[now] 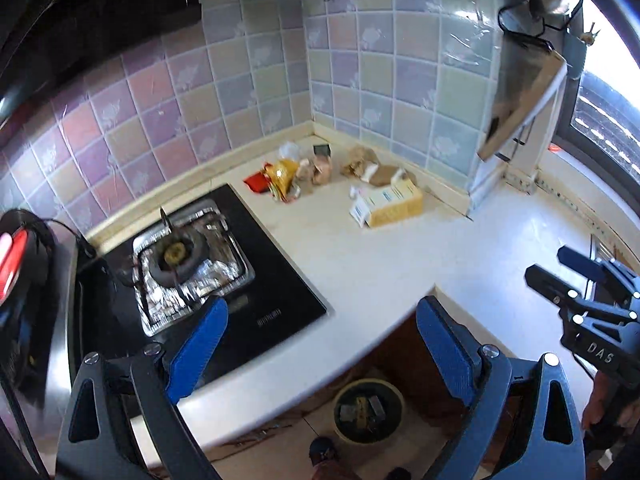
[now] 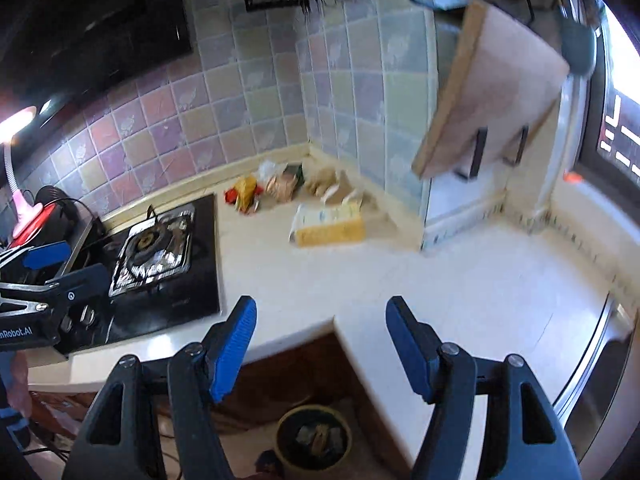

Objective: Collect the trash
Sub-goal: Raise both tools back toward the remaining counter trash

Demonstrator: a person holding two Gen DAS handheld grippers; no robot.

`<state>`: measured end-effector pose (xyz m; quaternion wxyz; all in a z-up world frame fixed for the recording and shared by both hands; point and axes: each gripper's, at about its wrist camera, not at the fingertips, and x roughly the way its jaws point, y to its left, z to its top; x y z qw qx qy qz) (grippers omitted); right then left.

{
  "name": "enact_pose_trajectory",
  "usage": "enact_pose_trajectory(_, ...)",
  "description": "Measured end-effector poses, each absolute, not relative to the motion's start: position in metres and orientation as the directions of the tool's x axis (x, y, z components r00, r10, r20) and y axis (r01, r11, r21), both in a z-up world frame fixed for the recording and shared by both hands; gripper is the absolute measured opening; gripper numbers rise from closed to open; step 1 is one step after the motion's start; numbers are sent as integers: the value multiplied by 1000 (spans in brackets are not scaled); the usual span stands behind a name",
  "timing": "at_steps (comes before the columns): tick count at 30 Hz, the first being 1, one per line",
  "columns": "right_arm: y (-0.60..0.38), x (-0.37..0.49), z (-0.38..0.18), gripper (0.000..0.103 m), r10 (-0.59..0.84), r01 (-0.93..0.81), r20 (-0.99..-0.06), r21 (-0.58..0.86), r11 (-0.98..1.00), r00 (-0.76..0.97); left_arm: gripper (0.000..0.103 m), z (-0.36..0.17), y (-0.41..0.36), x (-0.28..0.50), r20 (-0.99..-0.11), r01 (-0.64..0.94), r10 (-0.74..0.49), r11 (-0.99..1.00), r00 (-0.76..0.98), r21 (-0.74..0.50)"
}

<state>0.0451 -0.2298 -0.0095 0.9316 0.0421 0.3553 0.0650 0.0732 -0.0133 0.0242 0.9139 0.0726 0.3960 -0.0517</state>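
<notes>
1. Centrally, the left gripper (image 1: 322, 324) has its blue pads spread wide with nothing between them, raised above the front edge of the countertop (image 1: 360, 252).
2. Likewise, the right gripper (image 2: 321, 324) is spread and empty, over the countertop's inner corner; each gripper shows at the edge of the other's view.
3. Below both, on the floor, a round bin (image 1: 368, 410) stands with scraps inside it.
4. To the left, a black gas hob (image 1: 224, 276) carries a foil-lined burner (image 1: 176, 256).
5. Farther back, in the tiled corner, the trash lies on the countertop: a yellow-and-white carton (image 1: 390, 203) on its side, crumpled brown paper (image 1: 362, 162), and a cluster of red, yellow and clear wrappers (image 1: 286, 176), well apart from both grippers.
6. At upper right, a wooden cutting board (image 2: 492, 92) hangs by the window.
</notes>
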Motion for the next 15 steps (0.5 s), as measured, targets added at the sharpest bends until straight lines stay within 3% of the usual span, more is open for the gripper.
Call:
enact_pose_trajectory(9,-197,137,36,68,26,-40,-599,-11,999,801,94,43,11,182,-729,177,-29,976,684,127)
enact_pose_trajectory(13,-183,195,29,67,19,-6,-639,22,1000,769,94,32,23,249,-761,198,-51,975,646,103)
enact_pose_trajectory(15,-176,226,20,60,20,14,-665,46,999,746,94,20,27,285,-782,211,-67,974,619,84)
